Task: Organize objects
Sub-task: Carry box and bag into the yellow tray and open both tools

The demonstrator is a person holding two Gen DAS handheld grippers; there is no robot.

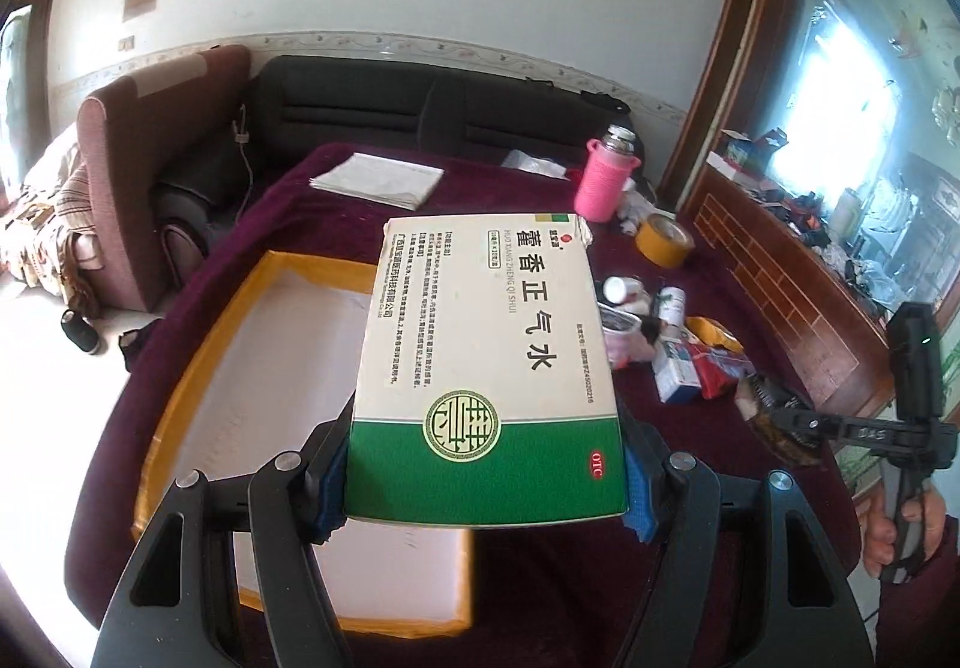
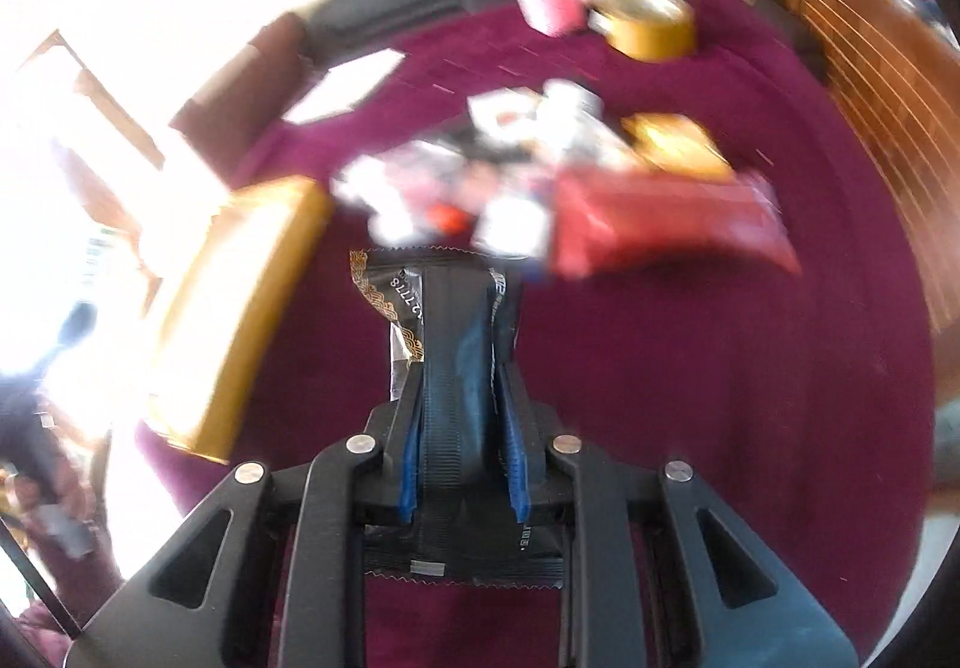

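Observation:
My left gripper (image 1: 486, 488) is shut on a white and green medicine box (image 1: 480, 344) and holds it flat above the maroon table, over the right edge of a yellow-rimmed white tray (image 1: 264, 368). My right gripper (image 2: 462, 332) is shut on a black foil packet (image 2: 414, 308) with gold pattern, held above the table short of the pile. It also shows in the left wrist view (image 1: 798, 422) at the right. A pile of small packets and bottles (image 1: 678, 344) lies on the table; in the blurred right wrist view the pile (image 2: 540, 188) sits ahead, with the tray (image 2: 240, 308) to the left.
A pink-sleeved flask (image 1: 603, 176), a roll of yellow tape (image 1: 663, 239) and folded white papers (image 1: 378, 179) stand at the table's far side. A black sofa (image 1: 420, 104) and a maroon armchair (image 1: 150, 158) lie beyond. A wooden cabinet (image 1: 780, 272) runs along the right.

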